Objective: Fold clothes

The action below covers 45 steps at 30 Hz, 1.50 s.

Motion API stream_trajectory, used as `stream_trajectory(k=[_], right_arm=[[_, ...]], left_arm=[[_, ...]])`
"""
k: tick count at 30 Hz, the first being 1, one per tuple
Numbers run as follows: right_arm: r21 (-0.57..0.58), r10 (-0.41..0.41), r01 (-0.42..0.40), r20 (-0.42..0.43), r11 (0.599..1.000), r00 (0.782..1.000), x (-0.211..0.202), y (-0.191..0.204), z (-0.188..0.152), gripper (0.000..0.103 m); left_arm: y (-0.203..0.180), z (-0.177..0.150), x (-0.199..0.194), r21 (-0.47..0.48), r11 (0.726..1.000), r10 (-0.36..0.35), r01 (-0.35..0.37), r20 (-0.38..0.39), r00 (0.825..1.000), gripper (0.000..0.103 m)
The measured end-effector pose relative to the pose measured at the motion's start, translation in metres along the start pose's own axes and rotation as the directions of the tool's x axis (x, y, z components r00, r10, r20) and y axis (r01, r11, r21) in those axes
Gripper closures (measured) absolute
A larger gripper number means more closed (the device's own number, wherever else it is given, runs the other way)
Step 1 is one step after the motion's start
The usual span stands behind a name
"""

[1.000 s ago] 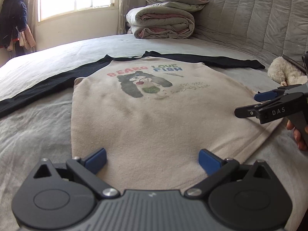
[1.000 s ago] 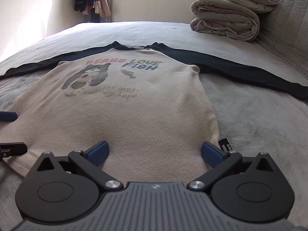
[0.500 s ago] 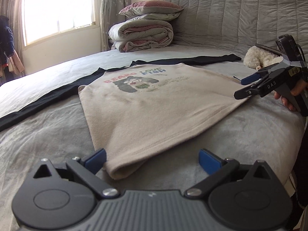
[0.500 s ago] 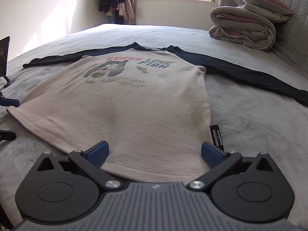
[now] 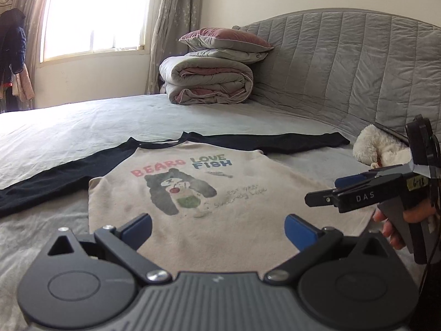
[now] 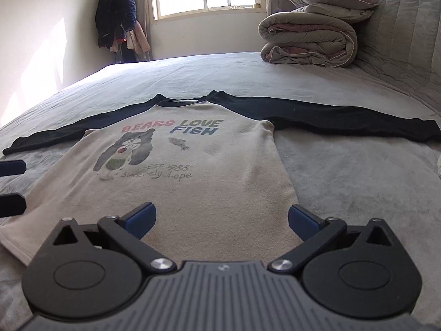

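A beige shirt [image 5: 220, 220] [image 6: 193, 193] with black long sleeves and a bear print lies flat, face up, on the grey bed. Both sleeves are spread out sideways. My left gripper [image 5: 217, 229] hovers open over the shirt's lower left part, with nothing between its blue pads. My right gripper [image 6: 222, 220] is open above the hem near the shirt's right side, also holding nothing. In the left wrist view the right gripper [image 5: 325, 193] shows at the right edge, held by a hand [image 5: 391, 229]. The left gripper's fingertips [image 6: 11, 168] poke in at the left edge of the right wrist view.
A rolled duvet with pillows on top [image 5: 206, 82] [image 6: 308, 41] sits at the head of the bed by the quilted headboard [image 5: 358, 69]. A white plush toy [image 5: 377, 146] lies right of the shirt. Coats [image 6: 115, 13] hang in the corner beside the window.
Both grippers have risen and pulled back above the shirt's hem. The left view swung from the shirt's lower left corner back over its body. Both stay open.
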State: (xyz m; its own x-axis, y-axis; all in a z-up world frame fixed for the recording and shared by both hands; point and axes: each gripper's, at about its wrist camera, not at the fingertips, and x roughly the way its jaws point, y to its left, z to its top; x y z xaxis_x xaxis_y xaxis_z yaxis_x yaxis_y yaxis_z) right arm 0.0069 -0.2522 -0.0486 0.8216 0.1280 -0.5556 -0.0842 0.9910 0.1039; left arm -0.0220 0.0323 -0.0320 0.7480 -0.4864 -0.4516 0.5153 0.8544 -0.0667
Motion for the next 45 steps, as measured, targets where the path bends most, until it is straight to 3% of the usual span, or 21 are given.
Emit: stream_trajectory(k=[3,5,8,13,21,45], right_arm=[[0.044,-0.04,0.041,-0.016,0.998,0.999,0.015,0.005,0.005,0.0],[0.0,-0.065,0.065,0.002,0.998,0.998,0.021,0.013,0.005,0.0],[-0.115,-0.071,0.071,0.01,0.991,0.997,0.023,0.03,0.003,0.0],[-0.226,-0.025,0.036,0.049,0.974,0.998,0.024,0.049,0.014,0.0],[-0.219,0.06,-0.07,-0.052,0.973,0.997,0.073,0.045,0.013,0.0],[-0.203,0.067,-0.072,-0.03,0.977,0.997,0.068,0.041,0.009,0.0]], left_arm=[[-0.001,-0.006,0.032,-0.032,0.999,-0.037,0.036,-0.044,0.998,0.001],[-0.003,-0.015,0.051,-0.036,0.998,-0.064,0.06,-0.116,0.991,0.001],[-0.014,-0.022,0.057,0.032,0.999,-0.015,0.021,-0.167,0.986,0.0],[-0.019,-0.023,0.055,0.069,0.998,0.011,0.001,-0.173,0.985,0.0],[-0.017,-0.022,0.056,0.072,0.997,0.013,0.0,-0.18,0.984,0.0],[-0.017,-0.022,0.056,0.073,0.997,0.013,0.0,-0.181,0.983,0.0]])
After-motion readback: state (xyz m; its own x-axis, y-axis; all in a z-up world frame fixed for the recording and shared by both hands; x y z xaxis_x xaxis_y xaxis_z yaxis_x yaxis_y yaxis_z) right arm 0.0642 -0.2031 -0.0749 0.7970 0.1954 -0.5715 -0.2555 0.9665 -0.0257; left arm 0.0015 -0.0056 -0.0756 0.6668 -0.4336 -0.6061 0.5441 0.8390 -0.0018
